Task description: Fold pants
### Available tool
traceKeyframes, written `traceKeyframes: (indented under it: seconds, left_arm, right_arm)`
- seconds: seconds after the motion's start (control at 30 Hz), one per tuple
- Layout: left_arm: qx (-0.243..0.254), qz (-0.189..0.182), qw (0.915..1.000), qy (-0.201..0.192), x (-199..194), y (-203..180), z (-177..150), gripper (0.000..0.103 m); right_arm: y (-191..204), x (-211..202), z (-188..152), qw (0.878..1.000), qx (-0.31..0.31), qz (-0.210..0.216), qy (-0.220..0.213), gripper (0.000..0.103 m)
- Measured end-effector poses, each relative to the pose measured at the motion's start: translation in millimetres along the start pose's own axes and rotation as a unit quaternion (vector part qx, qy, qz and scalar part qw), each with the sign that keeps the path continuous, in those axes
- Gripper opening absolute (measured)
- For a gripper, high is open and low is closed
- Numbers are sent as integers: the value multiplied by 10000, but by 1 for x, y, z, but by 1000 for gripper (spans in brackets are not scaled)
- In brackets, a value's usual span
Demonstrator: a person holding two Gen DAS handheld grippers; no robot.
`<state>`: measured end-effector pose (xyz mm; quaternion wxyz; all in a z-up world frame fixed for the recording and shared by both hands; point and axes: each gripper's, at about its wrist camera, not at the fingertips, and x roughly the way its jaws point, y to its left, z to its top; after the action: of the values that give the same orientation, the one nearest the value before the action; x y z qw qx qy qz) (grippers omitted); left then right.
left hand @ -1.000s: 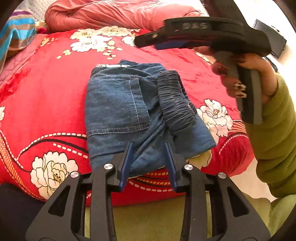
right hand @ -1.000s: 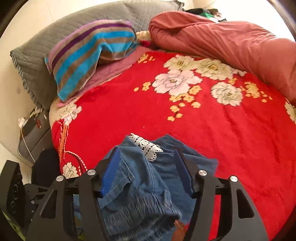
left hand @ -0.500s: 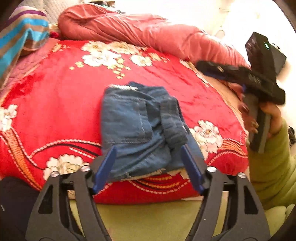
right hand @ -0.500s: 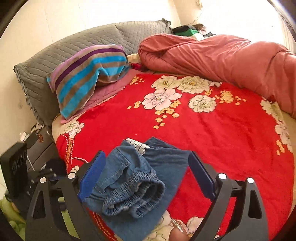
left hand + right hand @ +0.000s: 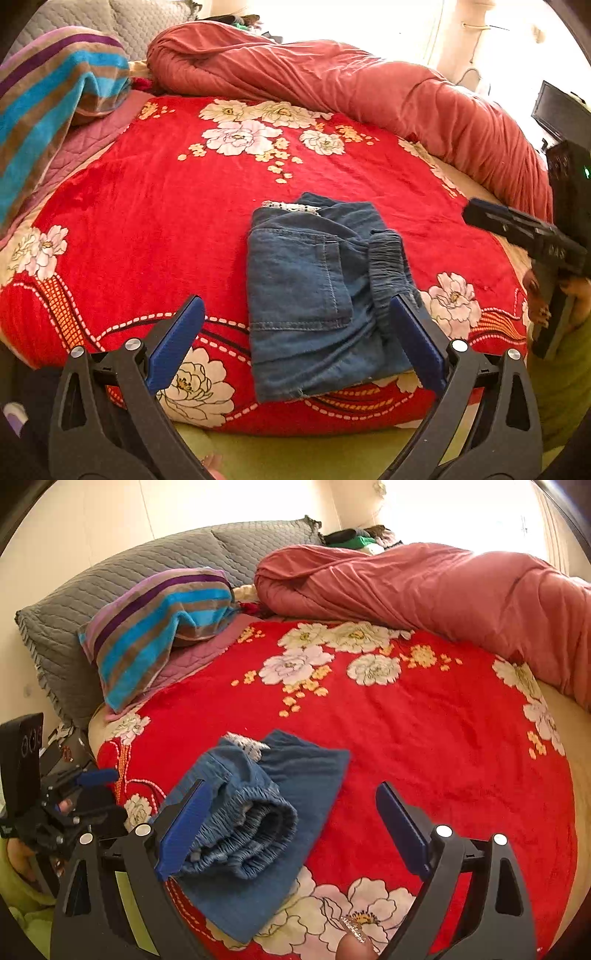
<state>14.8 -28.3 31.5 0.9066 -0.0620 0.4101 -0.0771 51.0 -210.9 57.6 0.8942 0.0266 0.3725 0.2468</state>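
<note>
Folded blue denim pants (image 5: 295,280) lie in a compact bundle near the front edge of the red flowered blanket (image 5: 147,206), elastic waistband (image 5: 388,258) on the right side. My left gripper (image 5: 295,306) hangs just short of the bundle, its jaws opening wide and its blue pads clear of the cloth. In the right wrist view the pants (image 5: 314,775) lie low and left, with the waistband roll (image 5: 255,823) beside the left pad. My right gripper (image 5: 293,786) stands open above them and holds nothing. Its body (image 5: 524,229) shows at the right edge.
A rolled pink-red quilt (image 5: 369,85) runs along the far and right side of the bed. A striped towel over a pillow (image 5: 155,627) and grey pillows (image 5: 110,587) lie at the head. A green sleeve (image 5: 565,369) is at the right. A black device (image 5: 22,746) stands at the left.
Both grippers let go of the pants, opened wide and drew back. In the left wrist view the right gripper swung away to the right. The pants stay folded on the blanket.
</note>
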Motion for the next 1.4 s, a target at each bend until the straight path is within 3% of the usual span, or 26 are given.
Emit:
traceKeyframes:
  seconds: [0.43,0.53,0.87,0.9,0.97,1.17,1.23,1.33,1.4]
  left_arm:
    - [-68,148,9993,344,37,9,4,93]
    - [-69,183,9988,455,48,11,3,93]
    - [3,-129,9963,844,88,8,4,93]
    - [18,-172,9960,873,91,7,4,91]
    - [42,-280,9951,943,98,4,5,85]
    - [84,-364,9945,980,108,1,7,74]
    - [65,-405,9947,940,108,2,8,63]
    - [77,-408,9949,923,108,1,10,57]
    - [81,-413,9949,913,107,1,11,54]
  right_arm:
    - [-8,42,-28,9978,215,-16,625,89]
    - [-7,55,-34,9965,222,28,808,83]
    - [-14,83,-44,9918,557,345,1096,81]
    - [-15,85,-45,9910,599,435,1118,71]
    - [-15,89,-45,9890,673,610,1165,67]
    - [-16,100,-44,9875,740,722,1188,67]
    - [-17,103,-43,9876,718,758,1175,67]
    - [-14,106,-40,9882,625,805,1146,66]
    - [-11,107,-37,9873,569,982,1110,45]
